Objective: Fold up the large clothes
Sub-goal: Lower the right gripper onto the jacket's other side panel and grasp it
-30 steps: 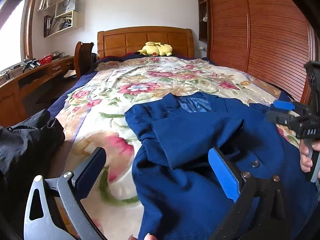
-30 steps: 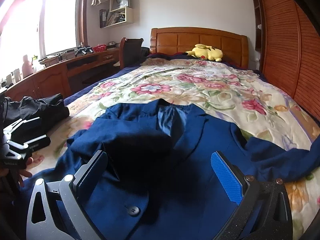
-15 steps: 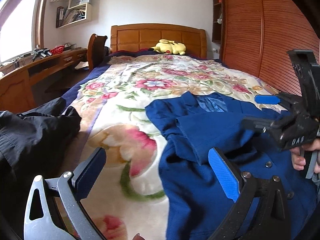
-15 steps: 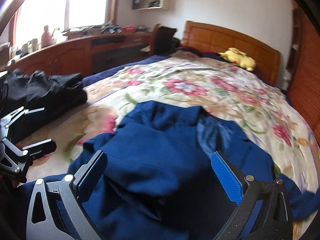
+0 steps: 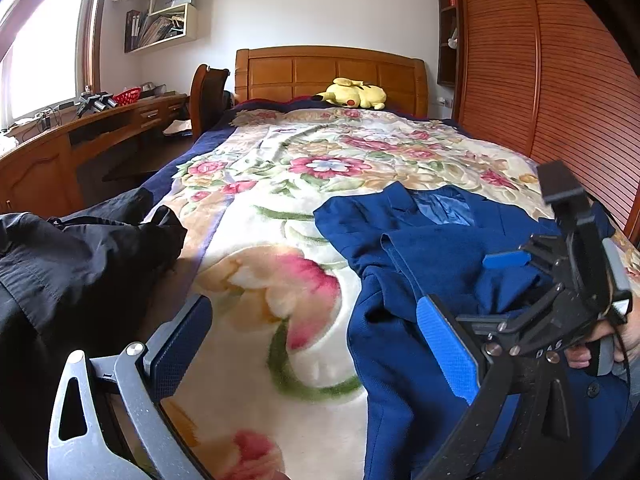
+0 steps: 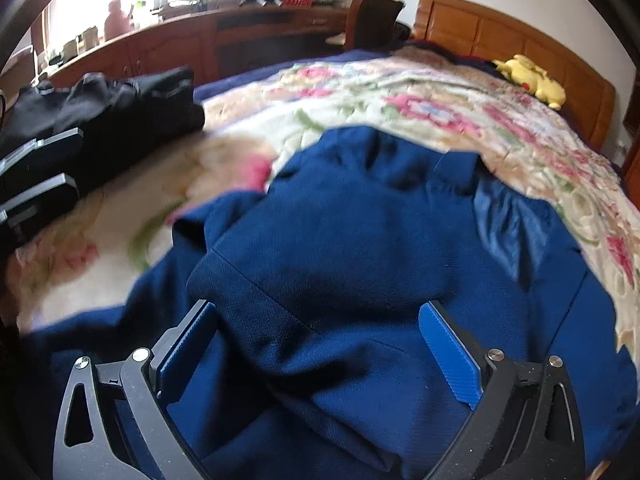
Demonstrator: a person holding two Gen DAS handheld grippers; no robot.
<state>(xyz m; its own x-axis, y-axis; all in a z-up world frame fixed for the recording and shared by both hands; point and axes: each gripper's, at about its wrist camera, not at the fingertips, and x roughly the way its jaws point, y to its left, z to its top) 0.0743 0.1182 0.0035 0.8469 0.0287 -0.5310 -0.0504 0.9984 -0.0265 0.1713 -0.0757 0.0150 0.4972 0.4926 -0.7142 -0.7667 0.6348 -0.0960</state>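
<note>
Left view: my left gripper (image 5: 316,348) has jaws spread, empty, over the blanket (image 5: 280,208); the jacket (image 5: 404,280) lies rightward. Right view: right gripper (image 6: 320,344), jaws spread, straddles the folded sleeve (image 6: 332,256), nearer, sleeve running ahead-right toward the collar.

Yellow plush toy (image 5: 354,94) at 12 o'clock against wooden headboard (image 5: 328,70); desk (image 5: 92,128) at 10; louvred wardrobe (image 5: 560,64) at 2.

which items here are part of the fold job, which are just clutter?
In play:
navy blue suit jacket
left gripper, open
right gripper, open

Lying about:
black garment heap
yellow plush toy
red basket on desk
</note>
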